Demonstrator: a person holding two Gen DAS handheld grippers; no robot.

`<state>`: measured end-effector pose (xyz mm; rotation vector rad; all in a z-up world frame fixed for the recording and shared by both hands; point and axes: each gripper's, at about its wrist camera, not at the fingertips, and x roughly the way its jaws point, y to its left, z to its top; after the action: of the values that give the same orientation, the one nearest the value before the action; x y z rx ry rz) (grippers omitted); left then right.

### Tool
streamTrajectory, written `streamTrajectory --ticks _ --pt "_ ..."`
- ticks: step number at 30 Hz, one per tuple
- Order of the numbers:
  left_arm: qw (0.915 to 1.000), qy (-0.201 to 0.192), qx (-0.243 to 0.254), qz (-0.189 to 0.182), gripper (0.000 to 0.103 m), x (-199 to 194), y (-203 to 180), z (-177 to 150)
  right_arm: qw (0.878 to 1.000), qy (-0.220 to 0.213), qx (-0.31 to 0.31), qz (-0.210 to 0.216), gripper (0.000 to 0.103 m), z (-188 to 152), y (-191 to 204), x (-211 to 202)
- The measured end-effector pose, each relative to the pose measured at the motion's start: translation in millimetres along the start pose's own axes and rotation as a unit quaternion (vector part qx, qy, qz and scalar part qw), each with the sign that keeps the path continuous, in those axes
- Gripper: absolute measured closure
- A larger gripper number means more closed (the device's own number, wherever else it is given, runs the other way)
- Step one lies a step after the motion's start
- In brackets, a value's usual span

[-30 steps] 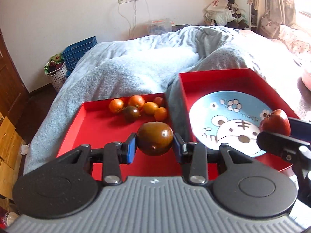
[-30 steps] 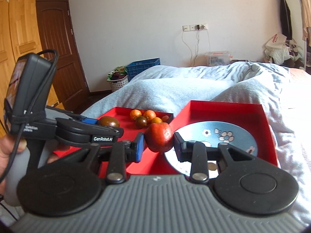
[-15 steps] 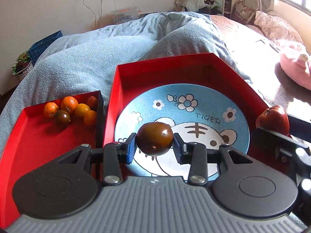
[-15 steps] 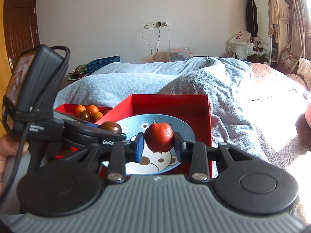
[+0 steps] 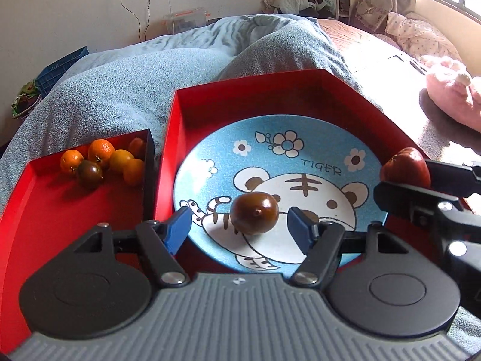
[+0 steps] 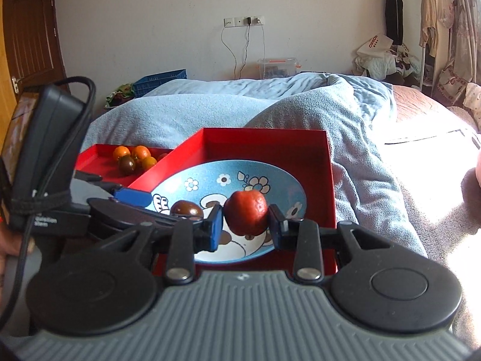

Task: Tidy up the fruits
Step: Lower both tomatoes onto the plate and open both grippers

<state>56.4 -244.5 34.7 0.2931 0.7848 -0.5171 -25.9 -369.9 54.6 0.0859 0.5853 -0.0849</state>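
Left gripper (image 5: 239, 222): jaws spread wide, gripping nothing; dark brown round fruit (image 5: 254, 213) resting between them, clear of both pads, on blue round tiger-print plate (image 5: 315, 138) inside large red box (image 5: 255, 90), frame centre. Right gripper (image 6: 246, 221): clamped on red apple-like fruit (image 6: 246, 215), held above plate. Cluster of small oranges (image 5: 102, 158) with one dark fruit in shallow red tray (image 5: 45, 210), left of frame

Blue blanket (image 5: 126, 90) rumpled on bed; pink plush (image 5: 454, 99) right; blue crate (image 6: 159, 81), clear storage box (image 6: 278, 66) by wall.
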Motion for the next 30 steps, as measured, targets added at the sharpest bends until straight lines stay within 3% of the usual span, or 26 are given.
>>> streamTrajectory --ticks 6,11,15,18,20,21,26,30 --pt "0.9991 -0.034 -0.013 -0.023 0.029 -41 20 -17 0.998 0.064 -0.007 0.028 0.067 19 -4 29" --pt "0.9976 -0.068 0.005 -0.011 0.028 -71 22 -29 0.992 0.118 -0.032 0.030 0.067 21 7 58" --pt "0.9971 -0.074 -0.006 -0.012 0.028 -83 37 -36 0.990 0.133 -0.037 0.027 0.066 17 13 66" --pt "0.9973 -0.069 -0.023 -0.006 0.028 -82 53 -40 0.990 0.137 -0.031 0.022 0.066 17 15 68" --pt "0.9971 -0.067 -0.036 -0.004 0.028 -83 65 -43 0.990 0.135 -0.037 0.020 0.045 18 18 66" --pt "0.9969 -0.066 -0.042 -0.003 0.028 -83 70 -45 0.990 0.132 -0.042 0.017 0.041 20 20 65" --pt "0.9953 -0.068 -0.068 0.012 0.028 -85 99 -52 0.993 0.099 -0.061 0.001 0.040 38 35 52" --pt "0.9928 -0.072 -0.092 0.026 0.028 -90 125 -56 0.992 0.066 -0.099 0.043 0.040 64 71 44"
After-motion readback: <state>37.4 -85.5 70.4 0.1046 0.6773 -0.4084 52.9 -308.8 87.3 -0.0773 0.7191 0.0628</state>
